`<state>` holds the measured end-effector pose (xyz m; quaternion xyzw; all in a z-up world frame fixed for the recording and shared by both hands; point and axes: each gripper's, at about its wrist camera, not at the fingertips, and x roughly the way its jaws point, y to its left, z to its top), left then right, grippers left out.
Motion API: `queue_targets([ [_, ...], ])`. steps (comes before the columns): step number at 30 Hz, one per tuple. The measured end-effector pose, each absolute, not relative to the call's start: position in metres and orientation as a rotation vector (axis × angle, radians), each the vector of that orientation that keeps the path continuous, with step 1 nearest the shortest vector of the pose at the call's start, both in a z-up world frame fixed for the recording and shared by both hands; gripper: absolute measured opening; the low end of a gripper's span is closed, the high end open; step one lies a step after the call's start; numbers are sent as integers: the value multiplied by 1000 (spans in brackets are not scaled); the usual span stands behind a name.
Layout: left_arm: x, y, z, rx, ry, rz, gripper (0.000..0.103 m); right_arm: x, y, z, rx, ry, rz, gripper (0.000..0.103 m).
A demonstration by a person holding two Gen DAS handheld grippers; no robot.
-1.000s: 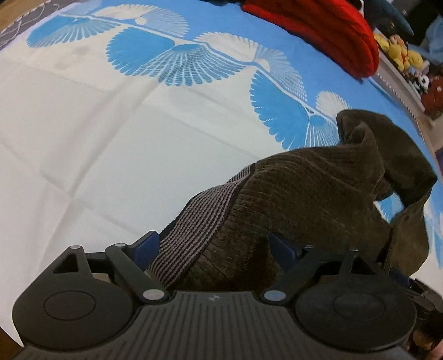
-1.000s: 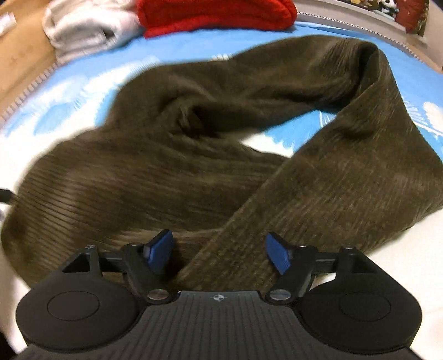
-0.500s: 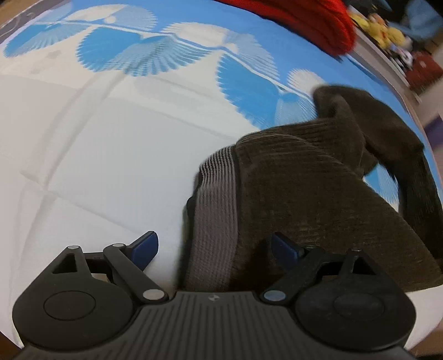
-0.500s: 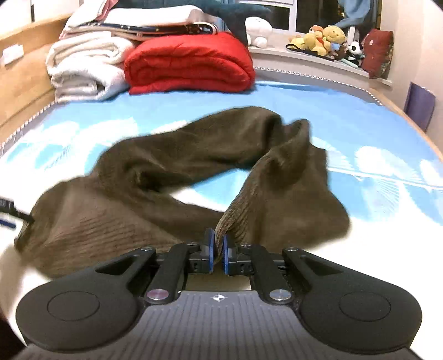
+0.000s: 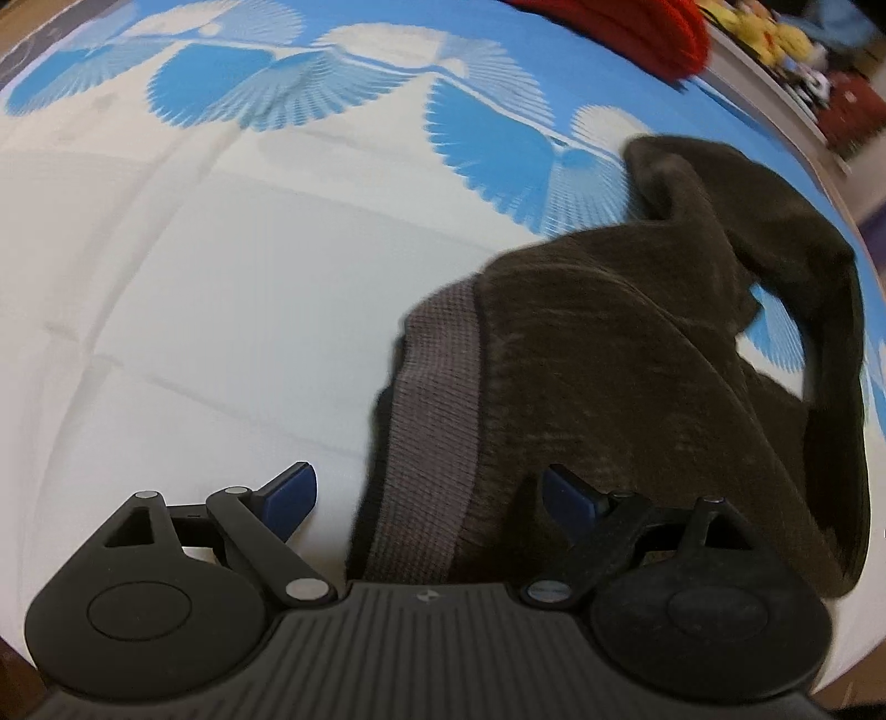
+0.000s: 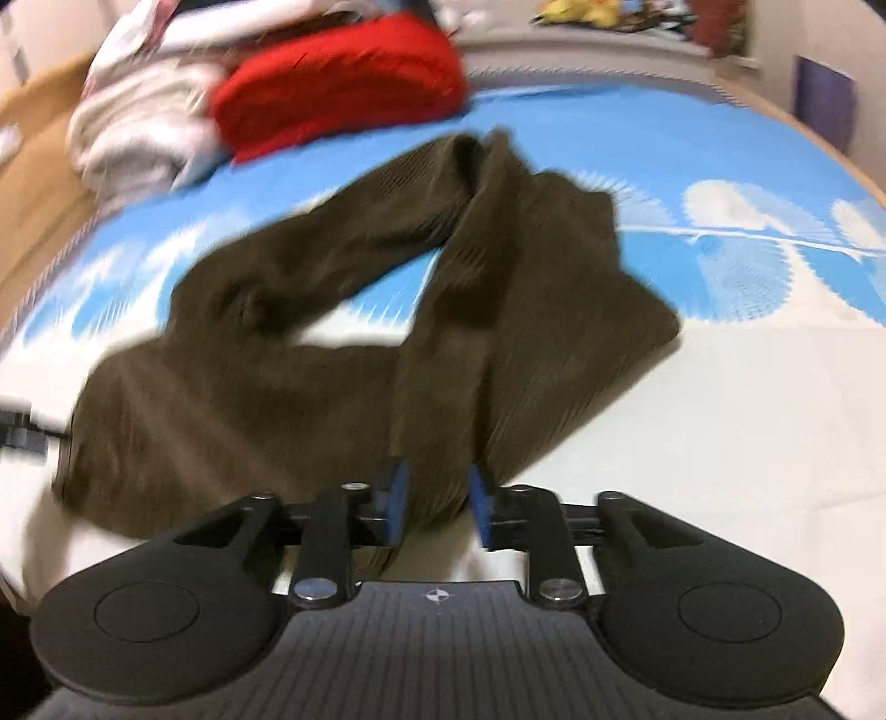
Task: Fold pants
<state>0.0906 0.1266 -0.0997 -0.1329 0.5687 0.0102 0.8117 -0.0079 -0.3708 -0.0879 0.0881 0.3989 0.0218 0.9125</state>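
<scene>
Dark brown corduroy pants (image 5: 609,360) lie crumpled on the bed sheet (image 5: 194,277), their grey ribbed waistband (image 5: 437,387) nearest the left camera. My left gripper (image 5: 426,498) hovers open and wide over that waistband, which lies between and below its blue pads. In the right wrist view the pants (image 6: 266,399) spread to the left, and one leg (image 6: 526,310) runs from the far middle toward me. My right gripper (image 6: 437,498) has that leg's near end between its blue pads; its jaws are opening and stand a little apart around the cloth.
A folded red blanket (image 6: 338,83) and white folded bedding (image 6: 138,127) sit at the far end of the bed. A wooden bed frame (image 6: 33,166) runs along the left. Plush toys (image 5: 775,39) line a ledge beyond the bed. White sheet lies right of the pants.
My right gripper shut on the leg's end, drew it back and up, and its jaws have now parted. The left gripper shifted slightly and stayed open; the waistband now lies flatter under it.
</scene>
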Motion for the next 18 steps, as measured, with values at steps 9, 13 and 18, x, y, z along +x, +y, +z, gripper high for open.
queue_targets([
  [9, 101, 132, -105, -368, 1230, 35, 92, 44, -376, -105, 227, 787, -18, 49],
  [13, 108, 122, -108, -375, 1239, 20, 92, 69, -370, -112, 247, 785, 13, 61],
  [18, 117, 113, -113, -356, 1250, 12, 92, 103, -349, -121, 211, 795, 47, 62],
])
